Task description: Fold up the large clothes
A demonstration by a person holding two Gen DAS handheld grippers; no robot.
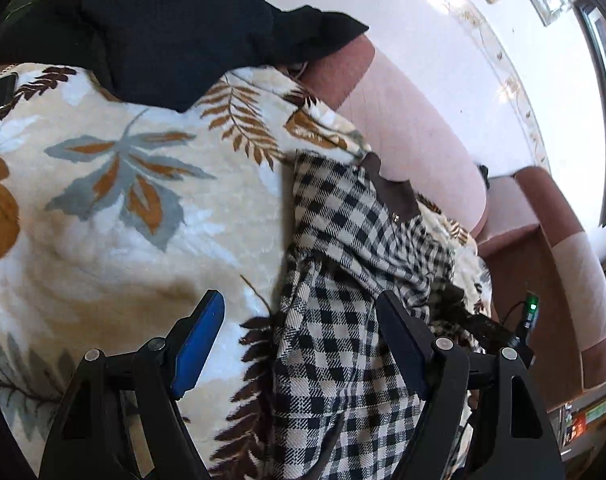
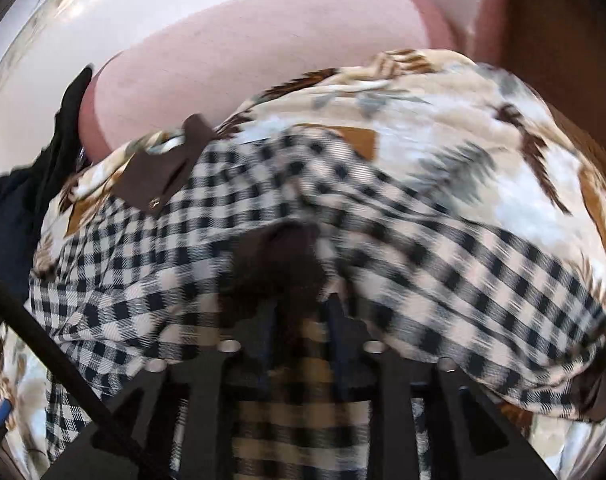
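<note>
right wrist view blurred: right gripper (image 2: 299, 320) half closed with checked garment (image 2: 263, 216) bunched between fingers, real pinch unclear. left gripper (image 1: 299, 344) open over same garment on leaf-print blanket (image 1: 115, 184). risk: cloth slipping out, fold skewing.

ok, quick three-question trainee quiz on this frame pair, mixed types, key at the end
1. True or false: the left claw is shut on the checked garment.
2. What does the checked garment lie on? A: the leaf-print blanket. B: a bare floor. C: a wooden table.
3. Fill in: the sofa behind the blanket is ___ in colour.

Key: 1 false, its jaws stand open above the cloth; 2 A; 3 pink.
</note>
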